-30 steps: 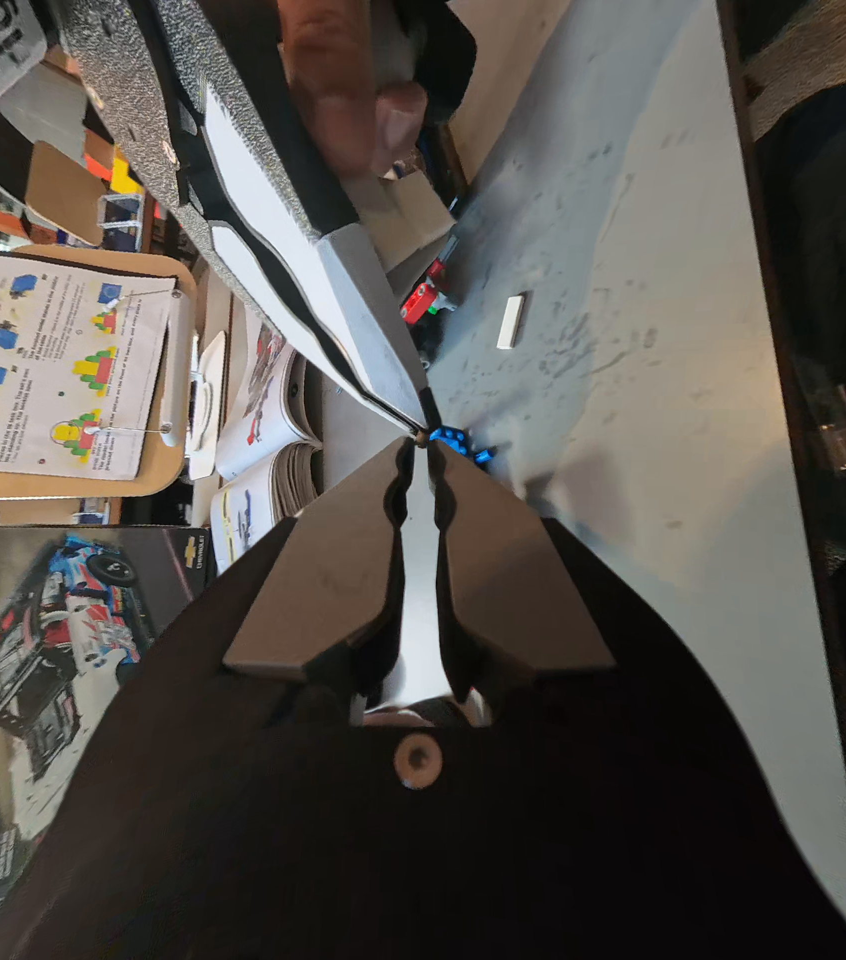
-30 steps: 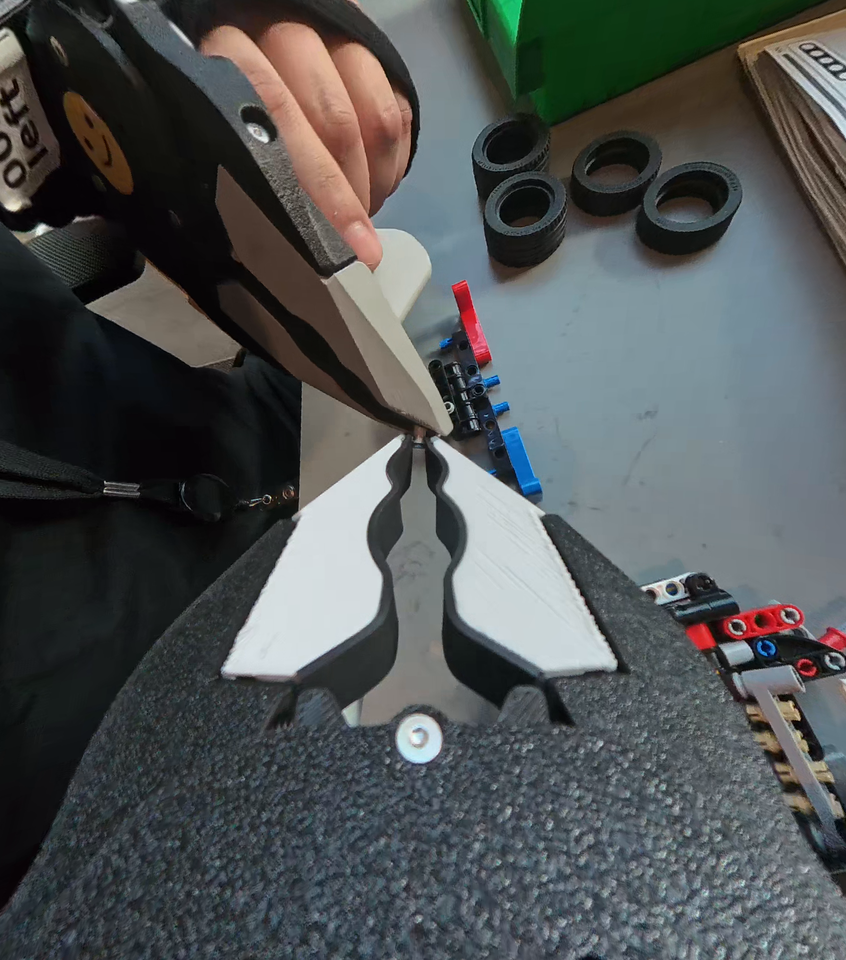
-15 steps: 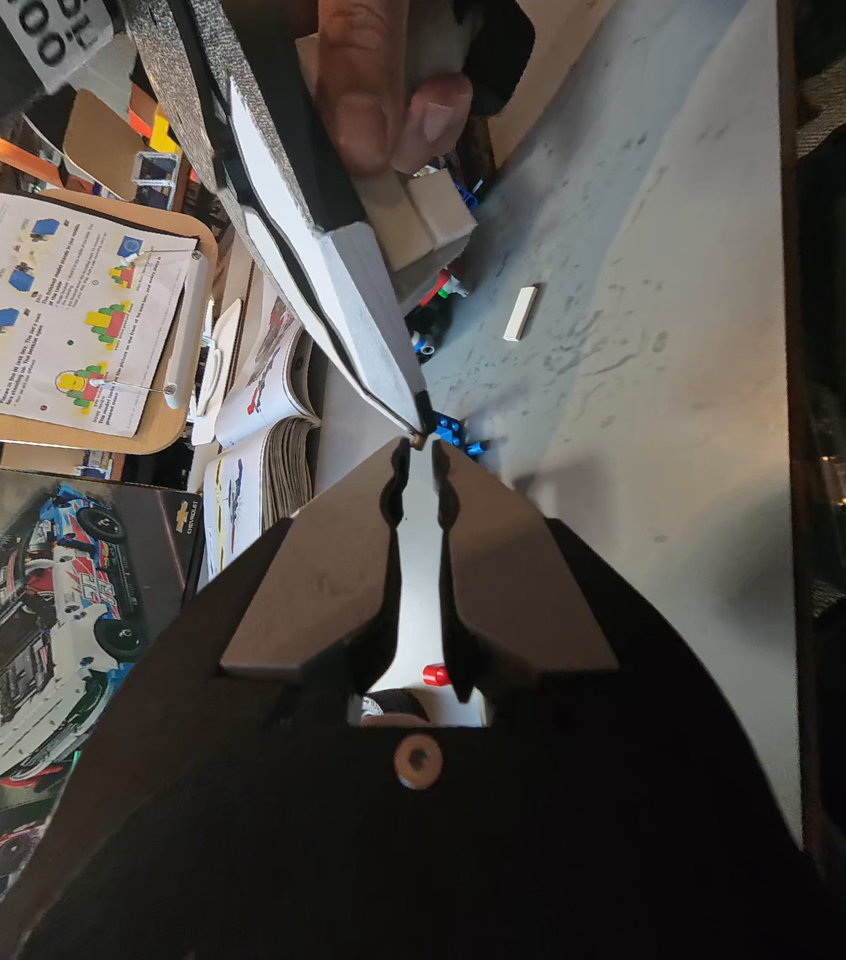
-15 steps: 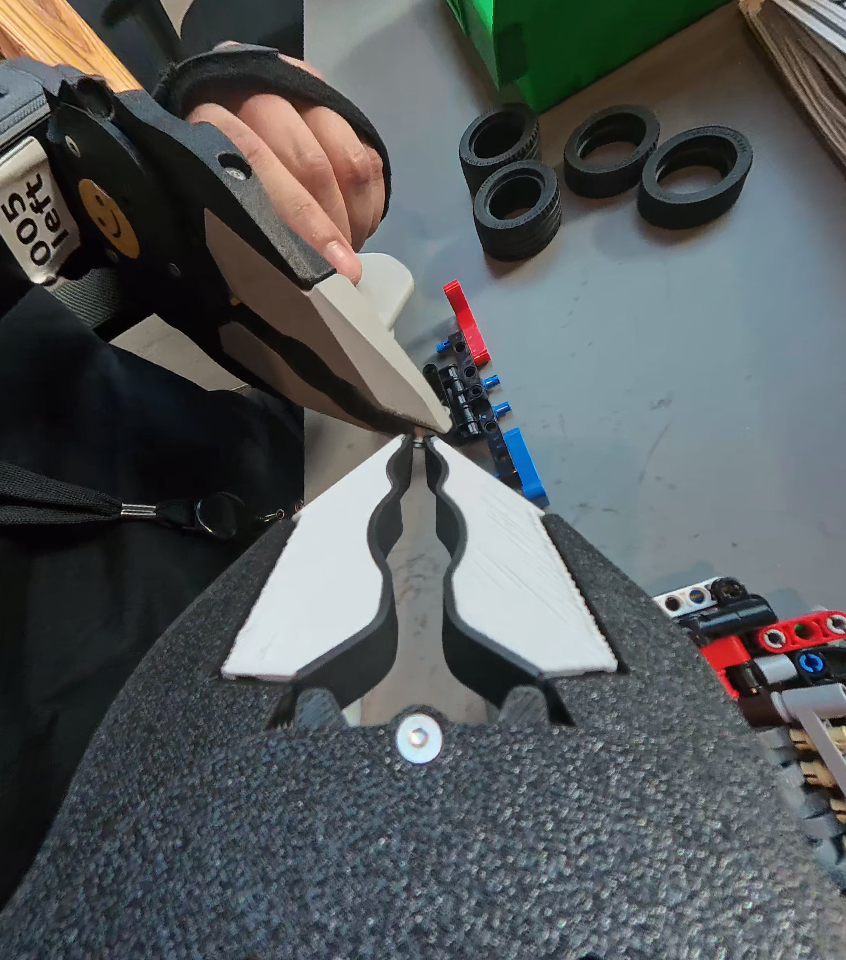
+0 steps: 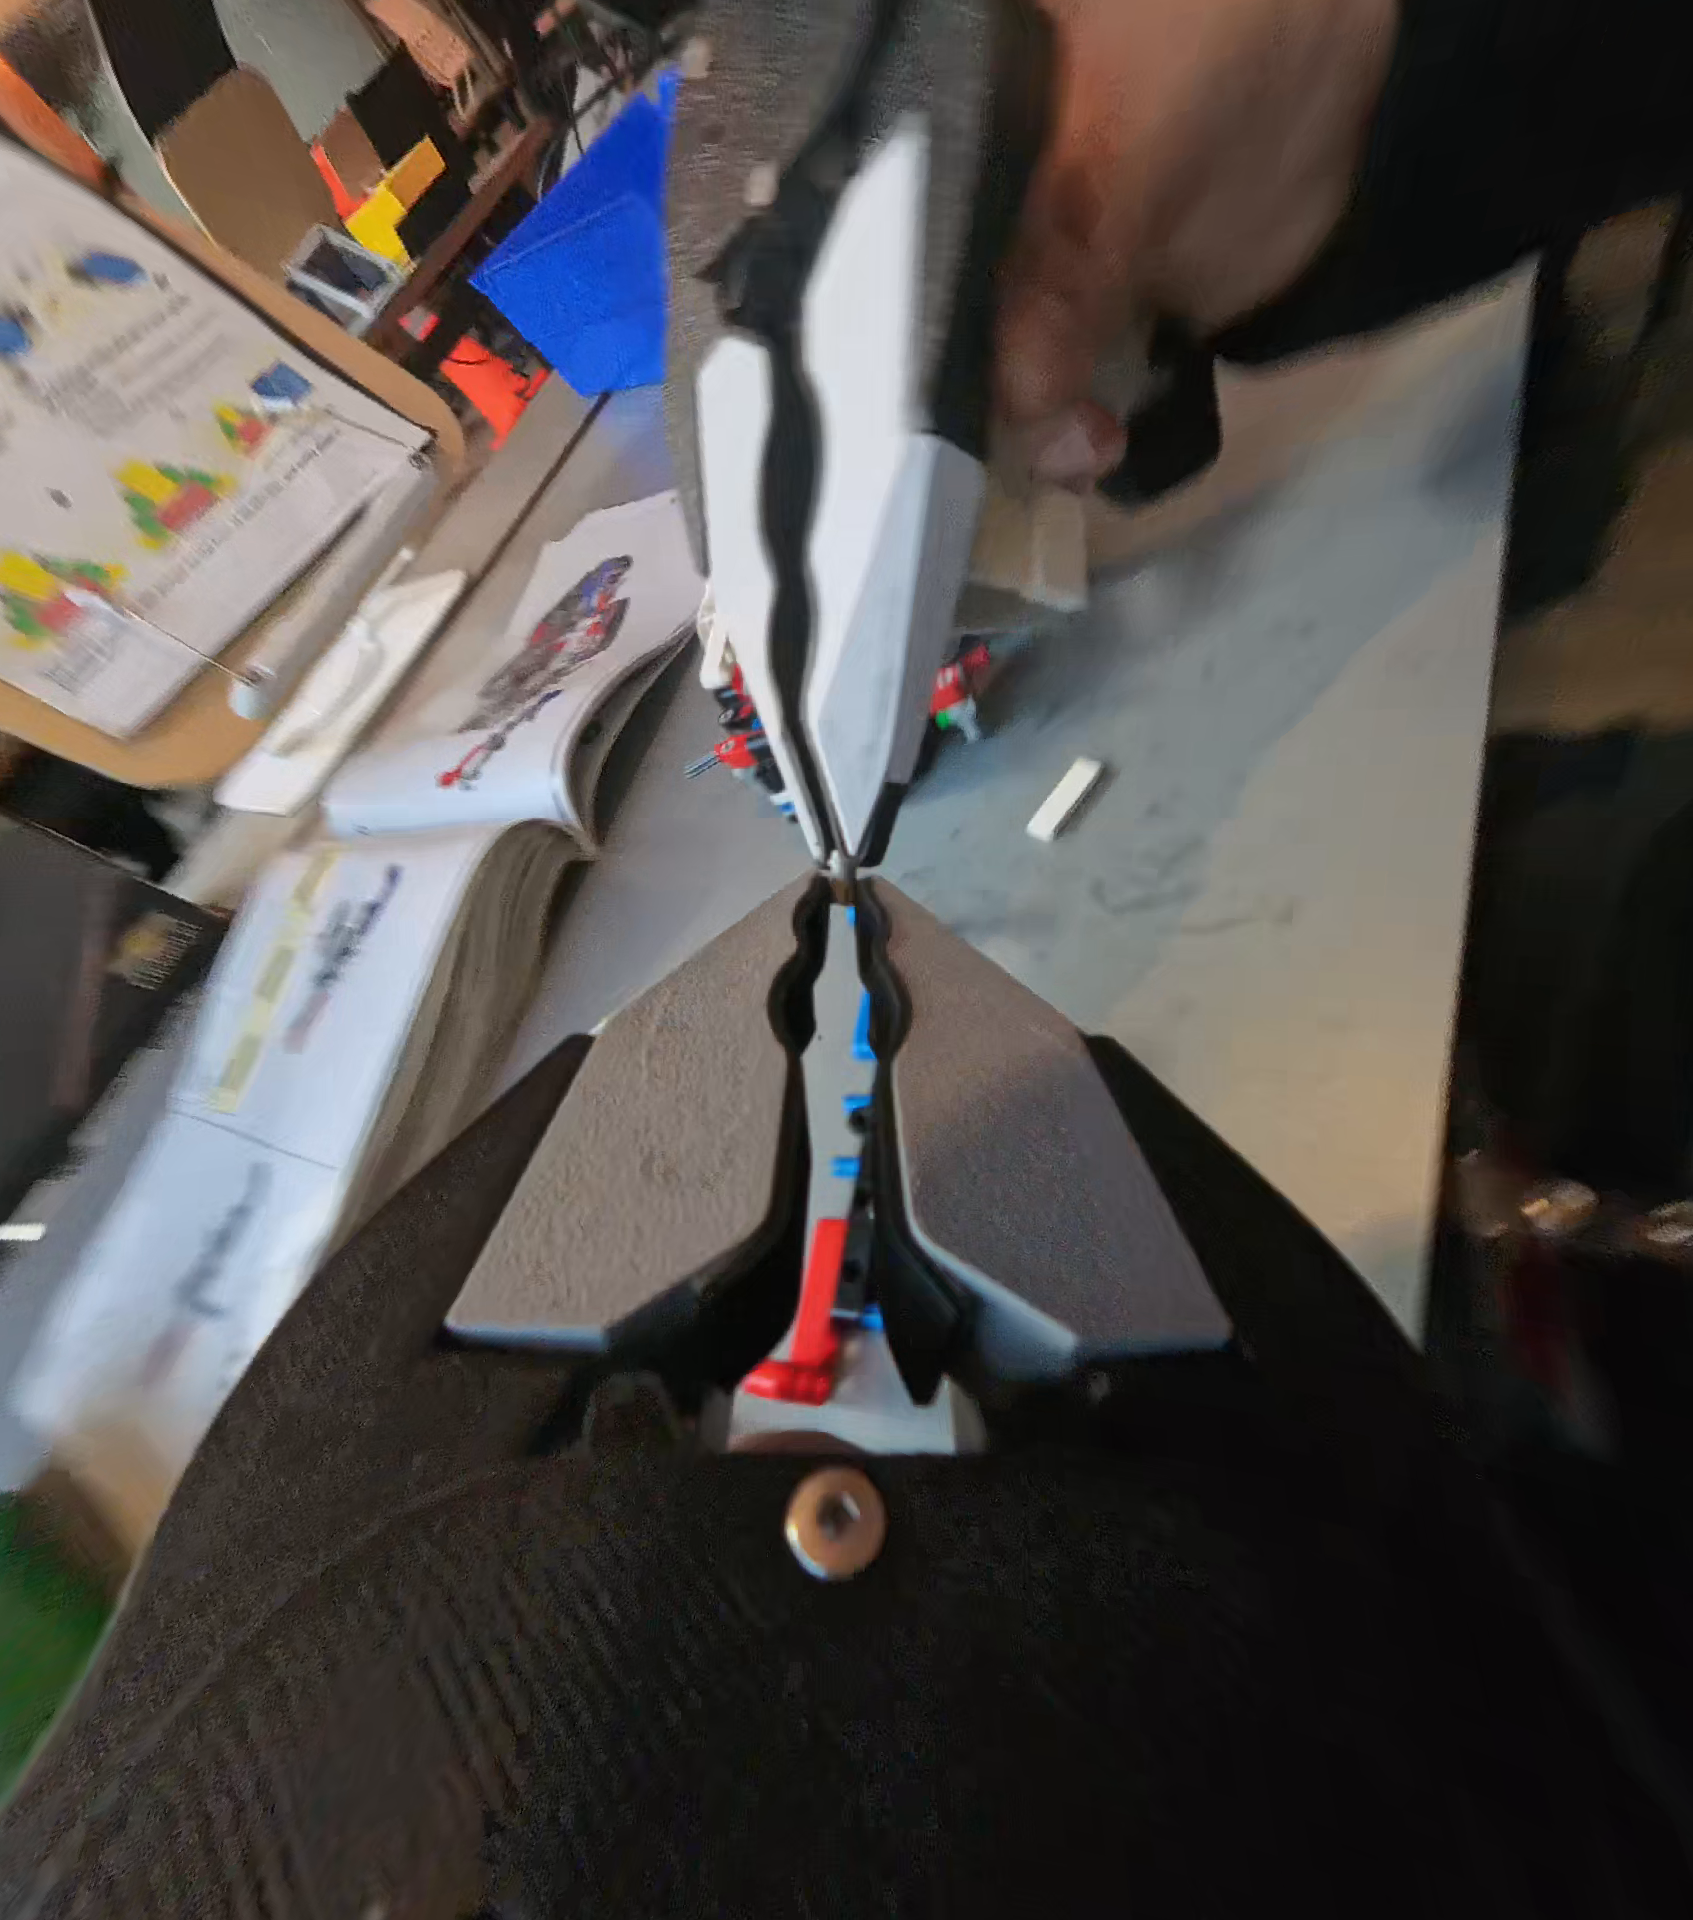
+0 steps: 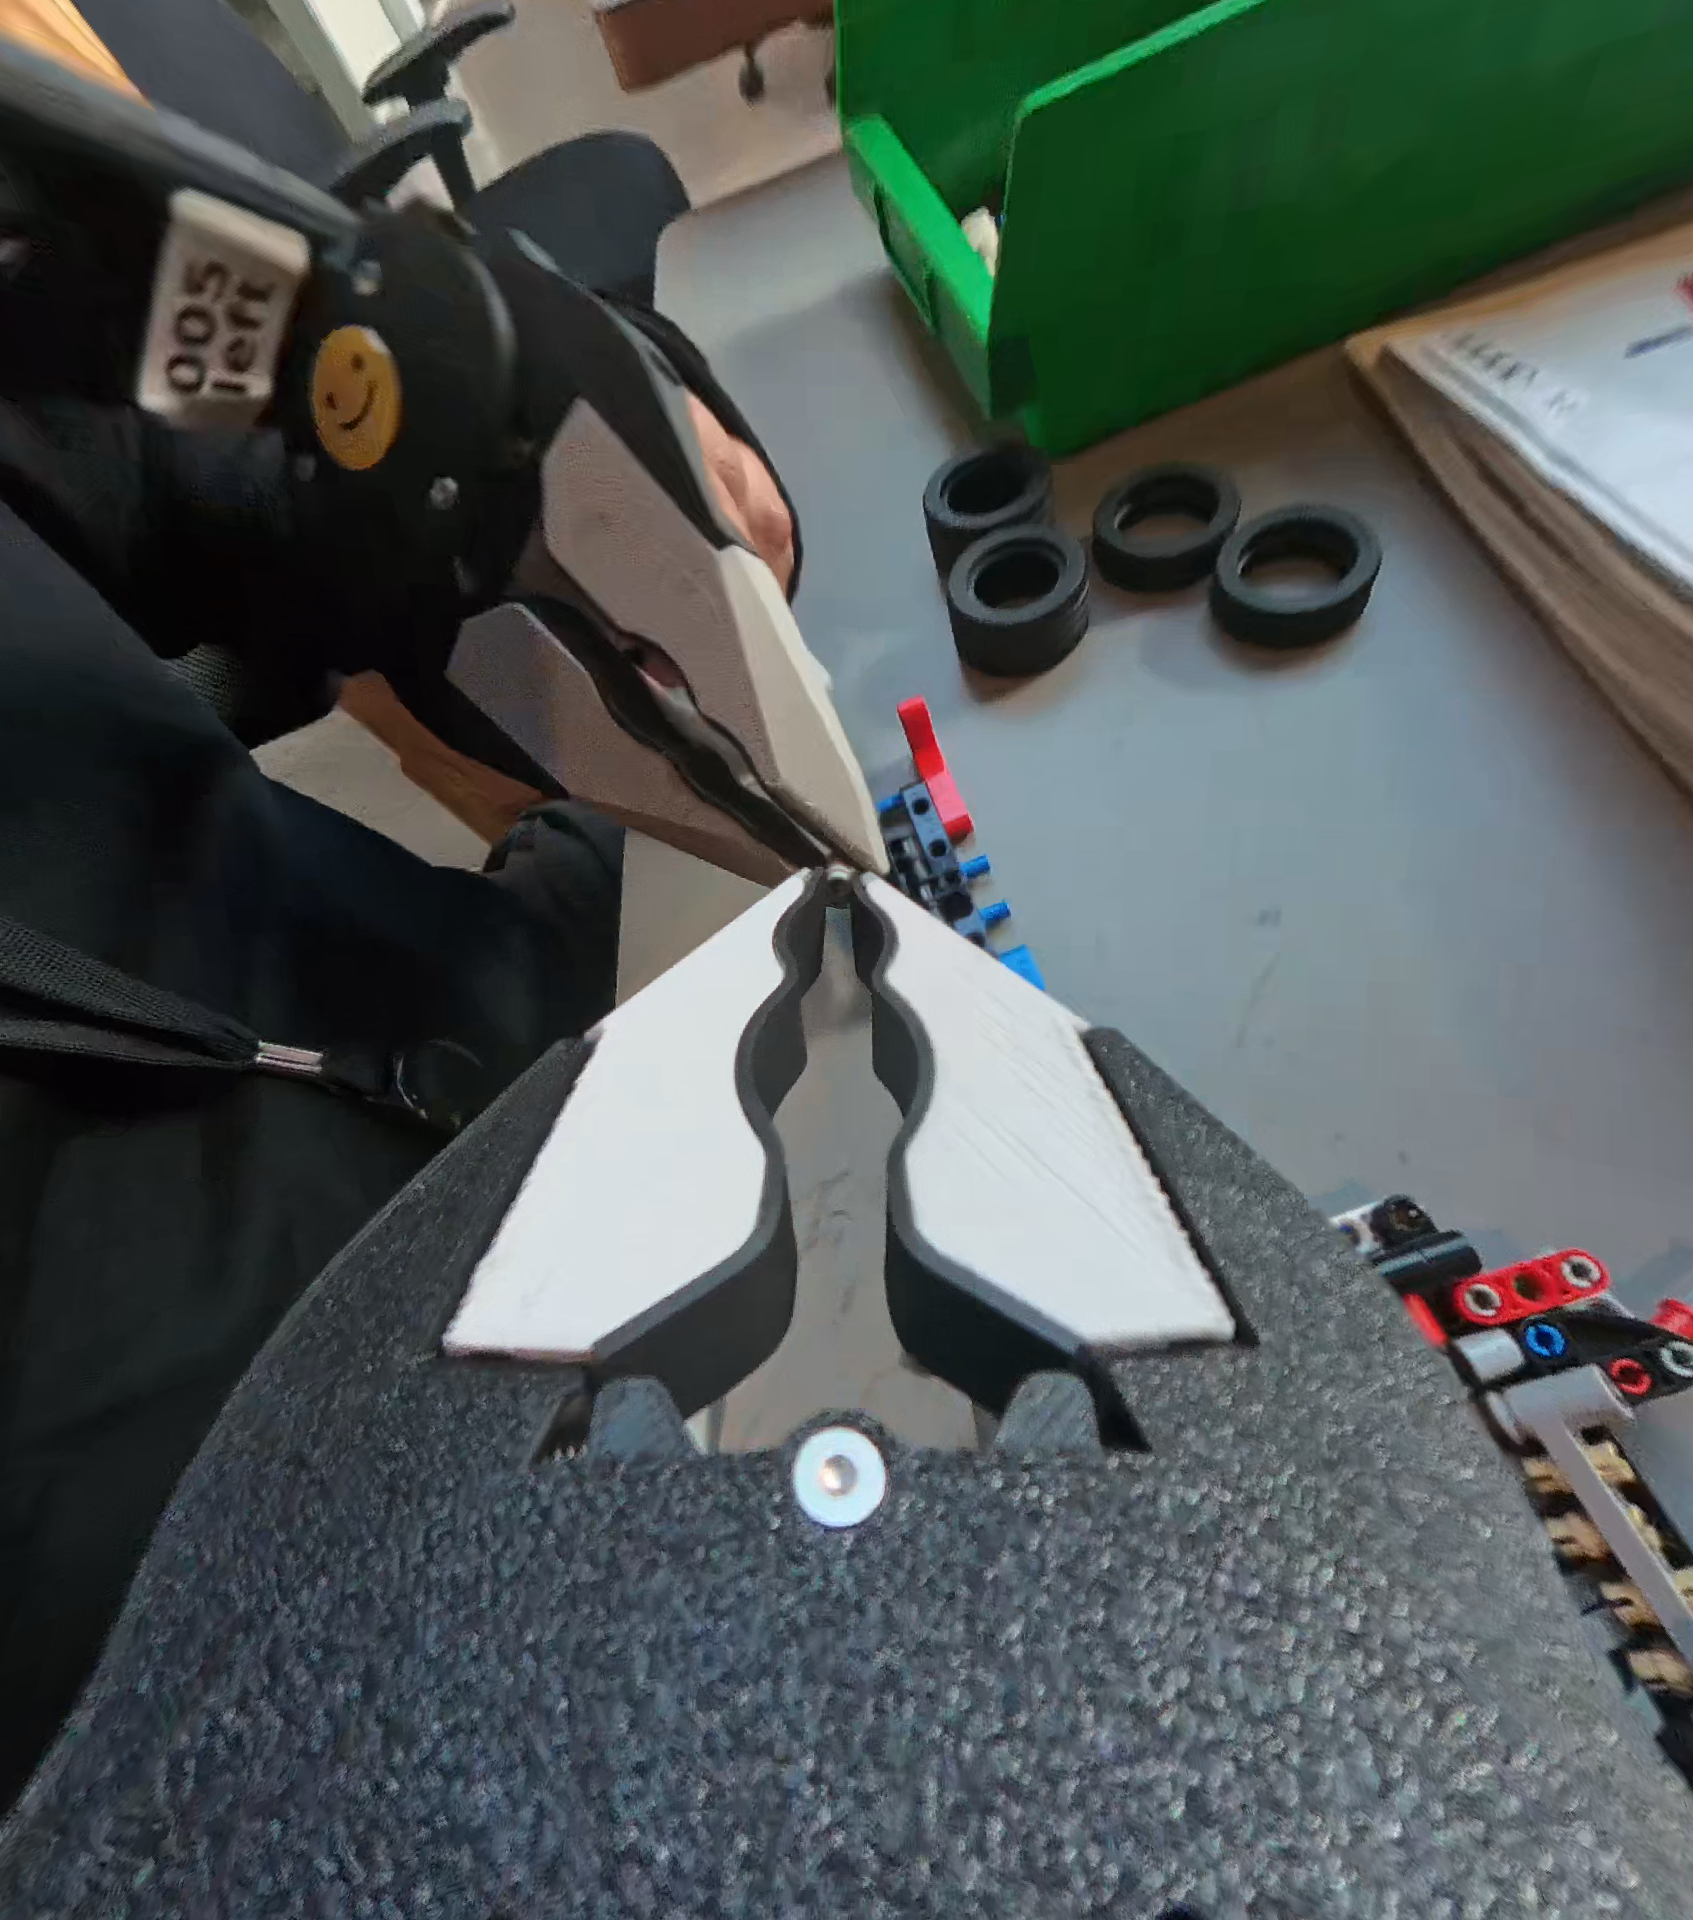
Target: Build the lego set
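I see both grippers, left [image 5: 834, 883] and right [image 6: 834, 881], pinching one tiny pin [image 6: 835, 875] above the grey table [image 6: 1341, 987]; green bin [image 6: 1341, 208] behind.

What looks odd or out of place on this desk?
One black tire sits stacked on another while two lie flat beside them. A lone white piece lies apart from the rest. Nothing looks spilled or broken.

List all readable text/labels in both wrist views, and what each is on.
I don't copy out writing; these things bear it:
White tag on the left gripper: sharp print.
Sheet on the clipboard: blurred.
Open instruction booklet: too small to read.
Dark box, left edge: blurred.
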Demonstrator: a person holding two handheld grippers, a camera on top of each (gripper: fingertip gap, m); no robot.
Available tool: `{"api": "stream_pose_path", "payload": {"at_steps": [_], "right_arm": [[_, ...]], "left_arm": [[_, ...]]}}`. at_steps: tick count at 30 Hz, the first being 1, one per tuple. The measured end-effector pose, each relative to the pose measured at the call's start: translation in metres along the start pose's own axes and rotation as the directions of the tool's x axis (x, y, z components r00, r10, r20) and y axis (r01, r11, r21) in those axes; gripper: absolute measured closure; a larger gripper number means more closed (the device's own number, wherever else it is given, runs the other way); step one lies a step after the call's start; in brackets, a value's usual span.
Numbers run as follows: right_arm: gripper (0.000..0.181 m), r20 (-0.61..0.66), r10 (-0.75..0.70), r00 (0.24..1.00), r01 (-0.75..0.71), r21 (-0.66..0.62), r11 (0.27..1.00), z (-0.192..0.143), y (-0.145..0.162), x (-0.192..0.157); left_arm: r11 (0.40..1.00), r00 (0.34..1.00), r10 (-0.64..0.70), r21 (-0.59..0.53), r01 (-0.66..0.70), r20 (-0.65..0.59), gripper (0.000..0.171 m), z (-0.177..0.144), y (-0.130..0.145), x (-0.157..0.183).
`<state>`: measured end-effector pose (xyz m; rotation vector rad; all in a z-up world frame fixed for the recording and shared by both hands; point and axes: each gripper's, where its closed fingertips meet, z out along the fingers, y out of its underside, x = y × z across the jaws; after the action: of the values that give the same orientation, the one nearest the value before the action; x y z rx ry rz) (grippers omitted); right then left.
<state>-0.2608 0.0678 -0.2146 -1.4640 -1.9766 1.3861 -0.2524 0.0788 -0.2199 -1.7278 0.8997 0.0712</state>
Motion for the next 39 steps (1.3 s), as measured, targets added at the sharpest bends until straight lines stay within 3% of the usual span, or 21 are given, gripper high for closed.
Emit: {"api": "stream_pose_path", "payload": {"at_steps": [2, 4, 7, 10, 16, 19, 22, 27, 39], "right_arm": [[0.177, -0.043, -0.073, 0.996, 0.076, 0.065, 0.995, -0.008, -0.009, -0.004], [0.176, -0.084, -0.143, 0.986, 0.153, 0.12, 0.981, -0.015, -0.018, -0.007], [0.175, -0.112, -0.239, 0.965, 0.255, 0.156, 0.954, -0.022, -0.026, -0.016], [0.172, -0.094, -0.313, 0.945, 0.321, 0.086, 0.943, -0.018, -0.02, -0.021], [0.18, -0.091, -0.319, 0.943, 0.324, 0.039, 0.945, -0.014, -0.018, -0.02], [0.181, -0.066, -0.188, 0.98, 0.193, 0.067, 0.979, -0.015, -0.022, -0.018], [0.181, -0.061, -0.049, 0.997, 0.057, 0.138, 0.989, -0.018, -0.028, -0.017], [0.181, -0.065, 0.046, 0.997, -0.03, 0.225, 0.974, -0.021, -0.041, -0.017], [0.177, -0.078, 0.085, 0.993, -0.064, 0.245, 0.967, -0.02, -0.046, -0.015]], "left_arm": [[0.979, 0.98, -0.191, 0.063, 0.194, -0.061, 0.17, -0.005, -0.007, -0.005], [0.947, 0.948, -0.297, 0.095, 0.308, -0.118, 0.17, -0.009, -0.01, -0.008], [0.902, 0.89, -0.392, 0.094, 0.422, -0.234, 0.169, -0.012, -0.015, -0.002], [0.863, 0.835, -0.445, 0.095, 0.497, -0.324, 0.169, -0.015, -0.022, 0.003], [0.876, 0.853, -0.409, 0.121, 0.466, -0.323, 0.169, -0.02, -0.026, 0.004], [0.887, 0.895, -0.36, 0.2, 0.416, -0.263, 0.169, -0.023, -0.031, -0.004], [0.897, 0.941, -0.317, 0.286, 0.338, -0.12, 0.17, -0.028, -0.035, -0.019], [0.932, 0.97, -0.244, 0.279, 0.23, 0.017, 0.17, -0.026, -0.037, -0.024], [0.937, 0.966, -0.253, 0.261, 0.231, 0.053, 0.17, -0.023, -0.036, -0.027]]}}
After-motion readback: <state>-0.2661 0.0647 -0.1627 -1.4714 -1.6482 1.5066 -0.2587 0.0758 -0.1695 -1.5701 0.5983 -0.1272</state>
